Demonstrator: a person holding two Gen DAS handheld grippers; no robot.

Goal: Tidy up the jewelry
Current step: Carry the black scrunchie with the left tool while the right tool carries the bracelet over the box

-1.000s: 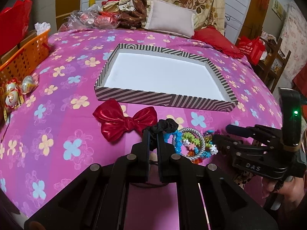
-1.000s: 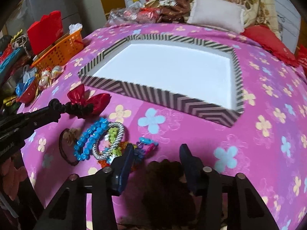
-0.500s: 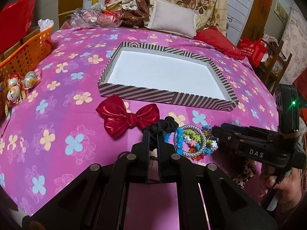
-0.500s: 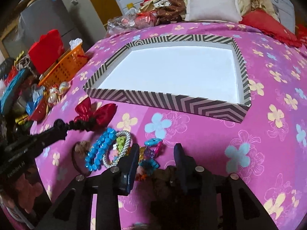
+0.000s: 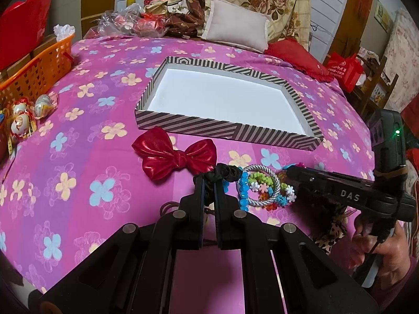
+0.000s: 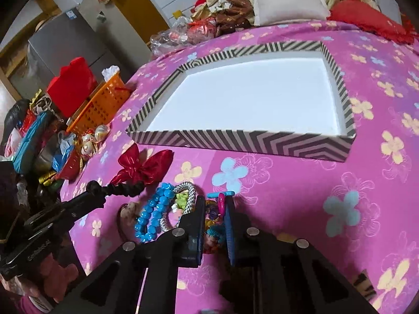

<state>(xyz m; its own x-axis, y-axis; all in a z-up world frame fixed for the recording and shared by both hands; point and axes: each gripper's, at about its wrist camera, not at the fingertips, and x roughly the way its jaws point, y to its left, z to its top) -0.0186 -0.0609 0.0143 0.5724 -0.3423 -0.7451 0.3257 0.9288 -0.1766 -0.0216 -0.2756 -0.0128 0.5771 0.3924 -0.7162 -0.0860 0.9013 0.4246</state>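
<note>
A striped box [image 5: 225, 129] with a white inside lies on the pink flowered bedspread, also in the right wrist view [image 6: 241, 141]. In front of it lie a red bow [image 5: 175, 154], a silver bangle [image 5: 262, 185], a blue bead bracelet [image 6: 150, 217] and colourful bead bracelets [image 6: 216, 217]. My left gripper [image 5: 208, 183] is shut on a black scrunchie [image 5: 225, 172], held just above the bedspread. My right gripper [image 6: 214, 204] is closed around the colourful bead bracelets beside the bangle.
An orange basket [image 5: 36, 73] and foil-wrapped eggs [image 5: 23, 120] sit at the left edge. Pillows [image 5: 235, 34] and clutter lie beyond the box. A leopard-print item [image 5: 330, 235] lies under the right gripper. Bags and clutter [image 6: 34, 141] crowd the bed's left side.
My right gripper has moved forward onto the colourful bead bracelets and its jaws have narrowed around them. My left gripper stays shut on the black scrunchie, slightly raised.
</note>
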